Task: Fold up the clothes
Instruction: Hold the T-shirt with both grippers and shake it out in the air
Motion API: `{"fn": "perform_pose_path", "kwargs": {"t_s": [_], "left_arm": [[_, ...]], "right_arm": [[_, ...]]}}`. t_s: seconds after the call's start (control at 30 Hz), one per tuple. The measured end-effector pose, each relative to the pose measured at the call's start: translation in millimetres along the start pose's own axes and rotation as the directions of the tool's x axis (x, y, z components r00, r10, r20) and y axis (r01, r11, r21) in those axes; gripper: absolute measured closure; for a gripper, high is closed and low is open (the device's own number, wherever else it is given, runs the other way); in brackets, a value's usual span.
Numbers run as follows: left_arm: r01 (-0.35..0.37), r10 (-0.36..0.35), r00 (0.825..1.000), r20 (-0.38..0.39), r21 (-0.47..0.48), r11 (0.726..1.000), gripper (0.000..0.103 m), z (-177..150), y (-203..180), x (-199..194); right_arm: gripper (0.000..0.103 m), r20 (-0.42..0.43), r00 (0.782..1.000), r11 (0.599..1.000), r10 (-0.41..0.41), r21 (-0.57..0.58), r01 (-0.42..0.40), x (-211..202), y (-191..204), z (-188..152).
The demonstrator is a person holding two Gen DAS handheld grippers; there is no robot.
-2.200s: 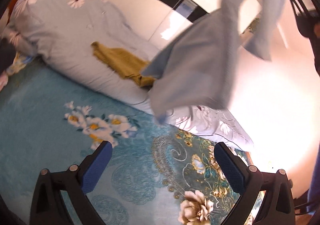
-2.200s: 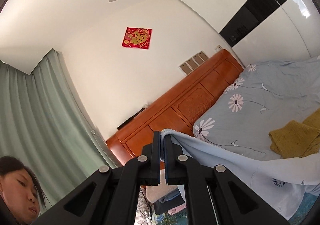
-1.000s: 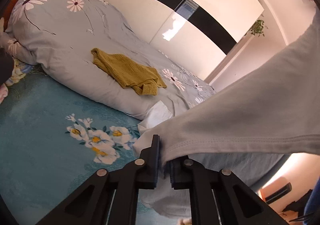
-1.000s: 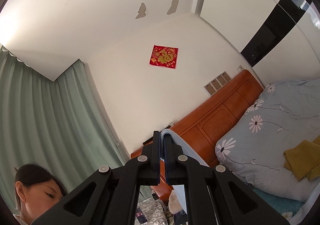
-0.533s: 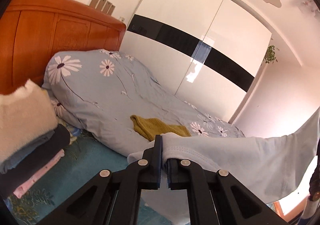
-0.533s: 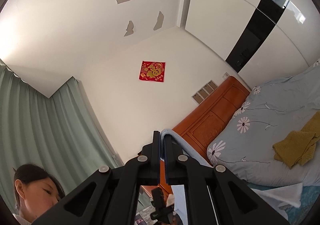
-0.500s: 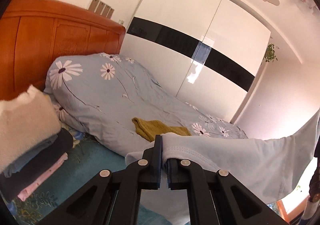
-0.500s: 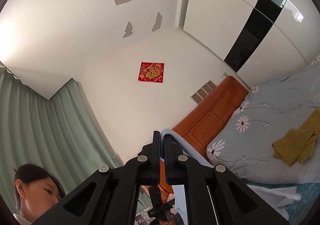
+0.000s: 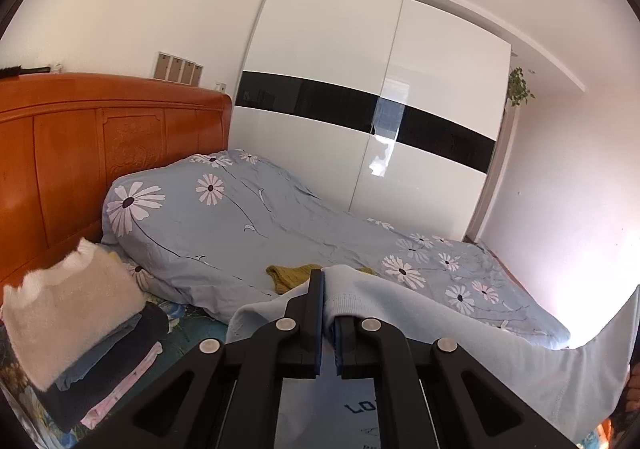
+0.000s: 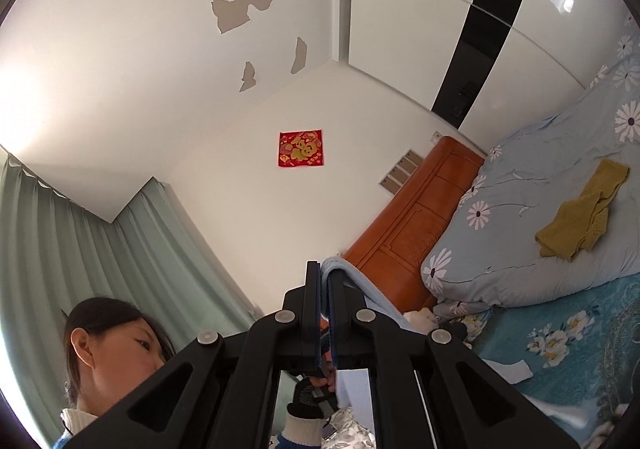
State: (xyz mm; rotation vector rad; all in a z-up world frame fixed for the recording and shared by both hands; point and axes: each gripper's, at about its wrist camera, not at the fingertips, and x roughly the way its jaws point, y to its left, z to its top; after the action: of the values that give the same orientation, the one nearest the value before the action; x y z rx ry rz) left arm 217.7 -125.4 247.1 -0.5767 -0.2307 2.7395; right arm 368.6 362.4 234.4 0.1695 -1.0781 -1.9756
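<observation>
Pinching the pale blue shirt [image 9: 460,333] at its hem, the left gripper [image 9: 327,323] has its jaws closed tight on the fabric, which stretches out toward 3 o'clock. The right gripper [image 10: 324,309] clamps another edge of that shirt [image 10: 360,285], held aloft. A yellow cloth [image 10: 580,209] lies on the floral duvet [image 9: 248,225] at 12 o'clock, folded clothes [image 9: 80,345] stacked at 9 o'clock.

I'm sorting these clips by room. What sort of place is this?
A home bedroom, most likely. There is a bed with a carved wooden headboard and a daisy-print duvet, a tall sliding-door wardrobe beyond it, and a stack of folded clothes on the bed.
</observation>
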Motion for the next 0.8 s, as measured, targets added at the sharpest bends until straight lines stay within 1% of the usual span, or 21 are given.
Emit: {"fn": "perform_pose_path", "kwargs": {"t_s": [0.03, 0.1, 0.17, 0.2, 0.27, 0.37, 0.47, 0.5, 0.57, 0.67, 0.7, 0.73, 0.8], "left_arm": [[-0.006, 0.006, 0.999, -0.035, 0.008, 1.0, 0.099, -4.5, -3.7, 13.0], [-0.008, 0.009, 0.993, -0.114, 0.01, 1.0, 0.099, -18.8, -9.9, 42.6], [-0.002, 0.0, 0.981, -0.195, -0.01, 1.0, 0.099, -42.6, -14.2, 76.0], [-0.001, -0.002, 0.972, -0.235, -0.015, 1.0, 0.099, -55.8, -17.0, 92.1], [-0.002, -0.005, 0.949, -0.315, -0.02, 1.0, 0.099, -83.2, -23.2, 123.5], [-0.007, -0.002, 0.904, -0.428, -0.019, 1.0, 0.099, -120.0, -32.9, 166.7], [-0.013, 0.002, 0.845, -0.535, -0.016, 1.0, 0.099, -156.3, -42.6, 209.5], [-0.009, -0.003, 0.831, -0.557, -0.018, 1.0, 0.099, -164.5, -46.1, 222.0], [0.003, -0.021, 0.809, -0.588, -0.033, 0.999, 0.099, -176.0, -53.6, 245.7], [0.05, -0.072, 0.778, -0.624, -0.053, 0.997, 0.099, -181.6, -73.9, 274.9], [0.071, -0.084, 0.773, -0.628, -0.046, 0.996, 0.098, -182.9, -83.6, 281.7], [0.088, -0.094, 0.765, -0.638, -0.04, 0.995, 0.097, -186.1, -91.3, 288.7], [0.119, -0.111, 0.741, -0.662, -0.033, 0.992, 0.096, -194.0, -104.6, 303.4]], "right_arm": [[0.1, 0.004, 0.998, 0.998, -0.055, 0.0, 0.055, -3.5, -9.5, 0.1], [0.1, 0.008, 0.984, 0.984, -0.176, 0.005, 0.176, -9.1, -31.1, 0.2], [0.1, -0.009, 0.954, 0.954, -0.298, 0.035, 0.298, -11.7, -64.6, -3.2], [0.1, -0.021, 0.934, 0.932, -0.358, 0.05, 0.358, -12.7, -82.1, -5.1], [0.1, -0.029, 0.902, 0.898, -0.43, 0.093, 0.431, -19.9, -113.0, -8.0], [0.1, -0.043, 0.85, 0.836, -0.525, 0.158, 0.525, -31.8, -158.5, -12.1], [0.1, -0.064, 0.788, 0.761, -0.613, 0.22, 0.61, -43.6, -203.9, -16.2], [0.1, -0.072, 0.765, 0.733, -0.64, 0.24, 0.636, -47.5, -219.1, -17.5], [0.1, -0.091, 0.717, 0.673, -0.691, 0.279, 0.685, -55.4, -249.4, -20.3], [0.1, -0.068, 0.657, 0.615, -0.751, 0.292, 0.733, -70.3, -266.3, -13.2], [0.1, -0.057, 0.631, 0.592, -0.774, 0.289, 0.753, -75.0, -269.3, -9.7], [0.1, -0.045, 0.602, 0.567, -0.798, 0.283, 0.773, -79.7, -271.6, -5.9], [0.1, -0.041, 0.538, 0.508, -0.842, 0.277, 0.816, -89.0, -278.8, -1.5]]}}
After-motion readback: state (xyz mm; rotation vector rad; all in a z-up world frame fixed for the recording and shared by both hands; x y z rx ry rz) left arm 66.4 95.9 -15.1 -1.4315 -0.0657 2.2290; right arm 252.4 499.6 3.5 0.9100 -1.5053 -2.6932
